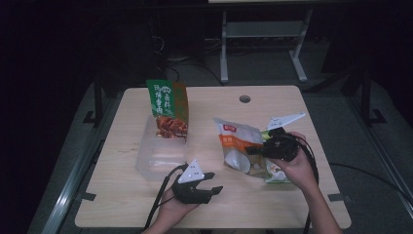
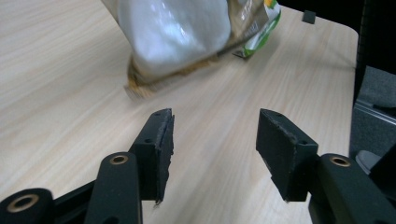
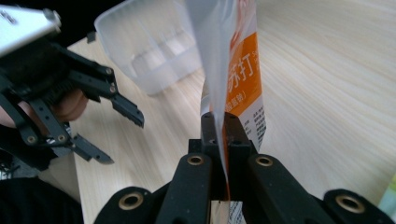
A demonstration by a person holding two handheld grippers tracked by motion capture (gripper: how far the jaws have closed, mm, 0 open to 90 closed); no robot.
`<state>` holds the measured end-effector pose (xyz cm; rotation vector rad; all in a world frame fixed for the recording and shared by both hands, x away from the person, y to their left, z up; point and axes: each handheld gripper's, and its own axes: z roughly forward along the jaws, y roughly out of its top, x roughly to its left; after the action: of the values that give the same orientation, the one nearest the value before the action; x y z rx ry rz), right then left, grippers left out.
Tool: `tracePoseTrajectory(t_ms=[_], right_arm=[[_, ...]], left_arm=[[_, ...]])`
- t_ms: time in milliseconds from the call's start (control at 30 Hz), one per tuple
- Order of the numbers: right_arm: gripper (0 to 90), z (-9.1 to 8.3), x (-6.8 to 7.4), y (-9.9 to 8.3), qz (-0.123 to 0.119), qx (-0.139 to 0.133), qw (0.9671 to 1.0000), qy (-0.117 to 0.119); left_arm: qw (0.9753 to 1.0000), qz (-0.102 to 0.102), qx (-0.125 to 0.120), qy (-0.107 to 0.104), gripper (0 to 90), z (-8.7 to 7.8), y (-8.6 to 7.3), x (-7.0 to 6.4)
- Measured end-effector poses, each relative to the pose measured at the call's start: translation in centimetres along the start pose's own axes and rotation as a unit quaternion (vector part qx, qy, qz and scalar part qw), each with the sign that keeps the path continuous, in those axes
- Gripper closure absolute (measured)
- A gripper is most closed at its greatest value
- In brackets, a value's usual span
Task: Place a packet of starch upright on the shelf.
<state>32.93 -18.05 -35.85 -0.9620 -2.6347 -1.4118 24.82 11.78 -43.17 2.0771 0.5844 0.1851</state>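
Holding left gripper [image 1: 210,182] spread and idle above the near table edge. Pinching orange-and-white plastic snack pouch [image 1: 239,146] by its edge with right gripper [image 1: 254,150], lifting it at table centre-right, likely bound for clear plastic tub [image 1: 158,158] beyond.

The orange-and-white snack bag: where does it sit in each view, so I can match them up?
High view: orange-and-white snack bag right of centre, pinched by the right tongs.
Left gripper view: the bag at top centre, beyond the open left tongs.
Right gripper view: the bag at centre, clamped between the jaws.
Shared landmark: the wooden table.
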Motion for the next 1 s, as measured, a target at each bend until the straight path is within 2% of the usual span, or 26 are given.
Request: tracePoseTrajectory(t_ms=[200,400,633,1000], right_arm=[[90.0,0.1,0.4,1.3,-0.01,-0.006,0.9999,0.005],[90.0,0.3,0.7,2.7,-0.019,-0.013,0.9996,0.013],[90.0,0.6,1.2,4.0,-0.027,-0.017,0.9993,0.02],[90.0,1.4,2.1,6.5,-0.042,-0.026,0.9981,0.036]], left_arm=[[1.0,0.003,-0.001,0.0,42.8,-0.8,-0.6,-0.2],[0.9999,0.016,0.004,-0.001,39.4,-1.2,-0.9,-0.4],[1.0,0.008,0.001,-0.004,36.1,-1.6,-1.4,-0.7],[0.9999,0.01,0.003,-0.007,31.2,-1.7,-1.8,-0.5]])
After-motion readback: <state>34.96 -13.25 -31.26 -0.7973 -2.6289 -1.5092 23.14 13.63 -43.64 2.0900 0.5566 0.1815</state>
